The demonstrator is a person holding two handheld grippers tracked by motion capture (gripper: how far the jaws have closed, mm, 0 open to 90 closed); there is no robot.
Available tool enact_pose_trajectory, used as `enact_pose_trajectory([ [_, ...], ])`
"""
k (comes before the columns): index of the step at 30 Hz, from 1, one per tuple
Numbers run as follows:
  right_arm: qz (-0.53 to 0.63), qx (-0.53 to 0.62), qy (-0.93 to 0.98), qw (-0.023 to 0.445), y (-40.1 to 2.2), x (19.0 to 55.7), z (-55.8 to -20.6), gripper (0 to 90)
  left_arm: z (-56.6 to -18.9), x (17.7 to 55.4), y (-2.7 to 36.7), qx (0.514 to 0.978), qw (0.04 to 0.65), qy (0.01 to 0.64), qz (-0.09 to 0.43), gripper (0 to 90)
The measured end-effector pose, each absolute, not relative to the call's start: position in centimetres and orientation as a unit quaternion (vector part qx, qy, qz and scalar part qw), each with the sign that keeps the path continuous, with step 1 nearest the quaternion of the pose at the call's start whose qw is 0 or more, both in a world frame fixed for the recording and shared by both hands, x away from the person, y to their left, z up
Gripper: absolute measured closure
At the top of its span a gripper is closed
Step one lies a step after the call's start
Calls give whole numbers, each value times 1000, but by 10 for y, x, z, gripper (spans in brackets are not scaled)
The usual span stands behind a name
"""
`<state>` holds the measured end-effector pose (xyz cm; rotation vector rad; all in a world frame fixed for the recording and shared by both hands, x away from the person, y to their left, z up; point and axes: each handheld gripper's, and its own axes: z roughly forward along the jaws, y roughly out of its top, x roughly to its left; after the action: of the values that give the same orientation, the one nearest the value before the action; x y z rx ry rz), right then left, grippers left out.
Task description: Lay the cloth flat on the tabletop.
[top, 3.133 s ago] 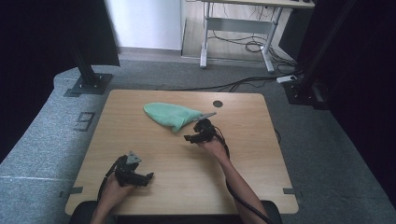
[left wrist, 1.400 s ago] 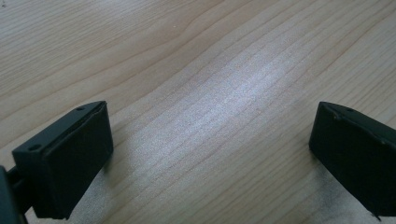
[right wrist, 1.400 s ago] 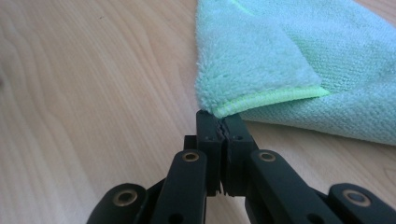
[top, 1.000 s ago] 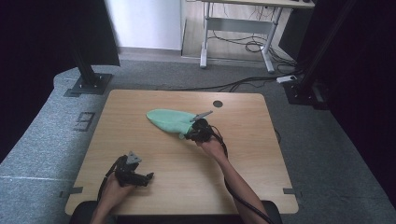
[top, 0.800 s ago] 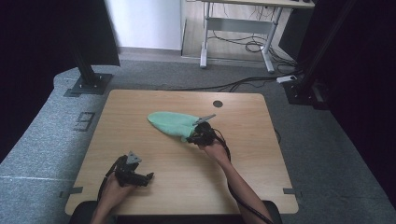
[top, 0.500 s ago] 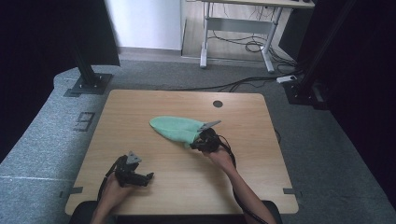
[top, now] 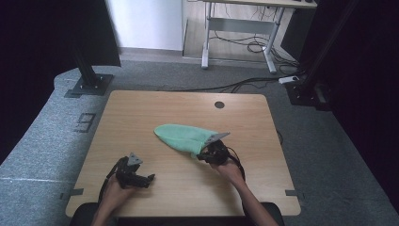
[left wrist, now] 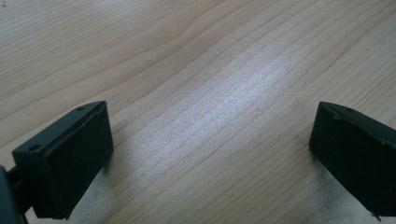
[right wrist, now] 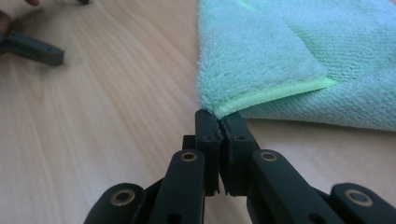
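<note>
We see the right gripper pinching the mint-green microfibre cloth corner on the wooden desk; left gripper fingers wide, empty.

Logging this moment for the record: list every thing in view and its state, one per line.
Mint-green microfibre cloth: folded over, lying on the table, one corner pinched.
Right gripper: shut on the cloth's corner.
Left gripper: open, nothing between its fingers, low over bare wood.
Light wooden table: bearing the cloth.
</note>
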<state>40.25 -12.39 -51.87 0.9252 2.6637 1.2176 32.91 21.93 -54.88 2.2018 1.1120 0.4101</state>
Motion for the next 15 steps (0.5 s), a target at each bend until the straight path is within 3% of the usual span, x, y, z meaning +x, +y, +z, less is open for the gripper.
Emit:
enact_pose_trajectory([
  [15, 391, 283, 875, 44, -119, 363, -524, 856, -549, 329, 219, 836, 314, 422, 156, 0],
])
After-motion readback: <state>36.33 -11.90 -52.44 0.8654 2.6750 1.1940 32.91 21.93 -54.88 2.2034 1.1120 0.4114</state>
